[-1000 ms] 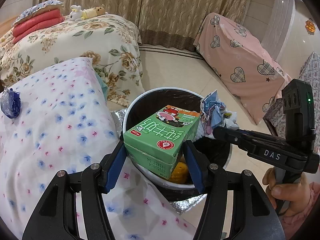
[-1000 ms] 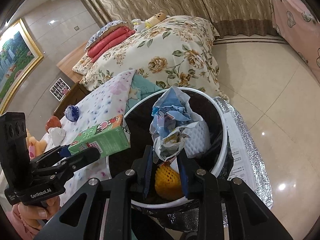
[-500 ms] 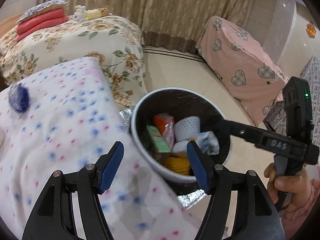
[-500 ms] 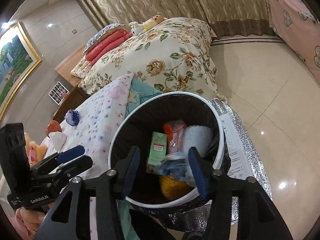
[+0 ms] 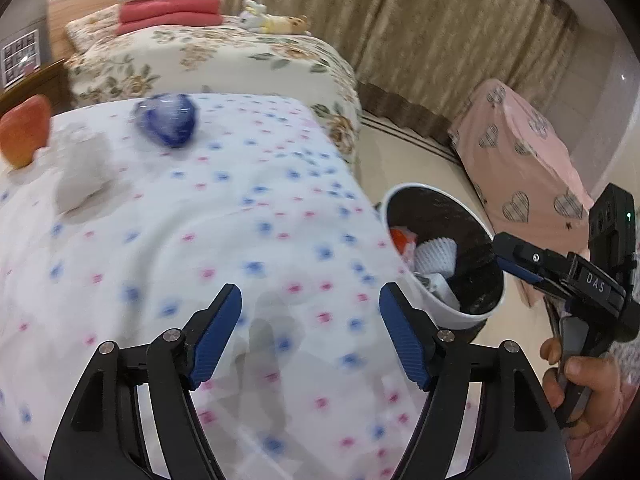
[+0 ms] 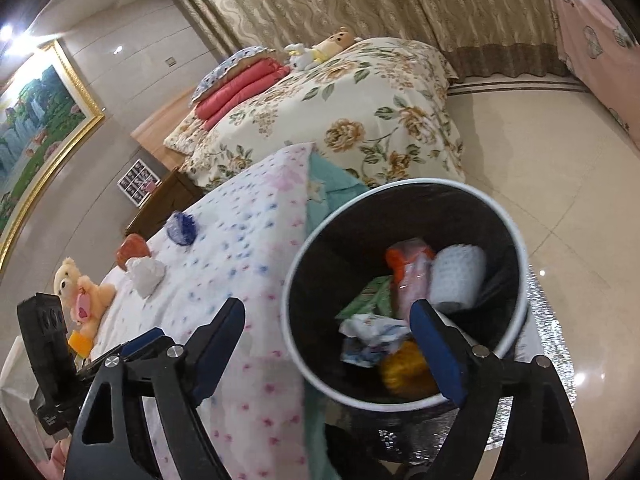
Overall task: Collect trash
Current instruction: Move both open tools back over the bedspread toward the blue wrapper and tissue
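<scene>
- Fingers of left gripper point(image 5: 310, 334) and right gripper point(image 6: 330, 346) spread, empty.
- Blue wad point(image 5: 166, 125) lies ahead-left on the tablecloth point(image 5: 240, 220); left gripper nearer.

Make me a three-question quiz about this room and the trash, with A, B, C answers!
1. Where is the trash bin?
A. on the flowery bed
B. on the floor beside the dotted sheet
C. on the pink cover

2. What colour is the crumpled wrapper on the dotted sheet?
A. blue
B. green
C. yellow

3. How is the left claw?
A. shut on a box
B. shut on paper
C. open, holding nothing

Answers: 1 B, the bin stands at the sheet's edge. 2 A, it looks shiny blue. 3 C, only sheet shows between its fingers.
</scene>
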`<state>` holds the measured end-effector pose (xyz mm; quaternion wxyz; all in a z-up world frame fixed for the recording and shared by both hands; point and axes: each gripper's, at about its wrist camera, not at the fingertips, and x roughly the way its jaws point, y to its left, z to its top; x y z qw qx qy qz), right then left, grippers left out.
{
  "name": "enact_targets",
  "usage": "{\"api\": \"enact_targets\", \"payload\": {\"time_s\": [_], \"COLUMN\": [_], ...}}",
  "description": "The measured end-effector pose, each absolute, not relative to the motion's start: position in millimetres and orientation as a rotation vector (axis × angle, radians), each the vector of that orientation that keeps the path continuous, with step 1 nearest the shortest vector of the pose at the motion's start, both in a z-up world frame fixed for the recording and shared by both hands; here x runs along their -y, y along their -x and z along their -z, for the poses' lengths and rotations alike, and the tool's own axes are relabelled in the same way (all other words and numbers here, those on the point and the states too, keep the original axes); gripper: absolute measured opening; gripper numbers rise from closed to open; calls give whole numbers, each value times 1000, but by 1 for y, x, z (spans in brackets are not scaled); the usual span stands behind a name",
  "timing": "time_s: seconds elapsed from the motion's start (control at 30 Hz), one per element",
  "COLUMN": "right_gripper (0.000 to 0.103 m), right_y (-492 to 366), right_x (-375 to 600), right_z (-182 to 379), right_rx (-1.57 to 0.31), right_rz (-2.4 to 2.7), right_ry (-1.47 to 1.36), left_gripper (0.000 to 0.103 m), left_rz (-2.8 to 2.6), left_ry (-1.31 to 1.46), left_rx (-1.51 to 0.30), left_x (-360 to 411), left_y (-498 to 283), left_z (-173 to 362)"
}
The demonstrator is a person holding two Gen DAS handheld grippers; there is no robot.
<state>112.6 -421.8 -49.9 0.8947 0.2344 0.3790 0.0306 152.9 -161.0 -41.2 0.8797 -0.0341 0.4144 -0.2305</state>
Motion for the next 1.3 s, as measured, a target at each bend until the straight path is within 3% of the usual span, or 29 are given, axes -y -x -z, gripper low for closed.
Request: {"api": "enact_targets", "payload": {"time_s": [0.83, 1.3], "right_gripper": [92, 92], "right_y": [-170, -215], "right_x": [297, 259], "right_z": [54, 57], "right_rx": [-827, -807], "right_rz": [-293, -362], "right_ry": [-369, -299], "left_gripper": [76, 77], "left_rz": [195, 123], "left_ry": [223, 201], "left_rx": [-848, -837], "left_x": [32, 15], "left_y": [-152, -189], "left_z": [52, 51]}}
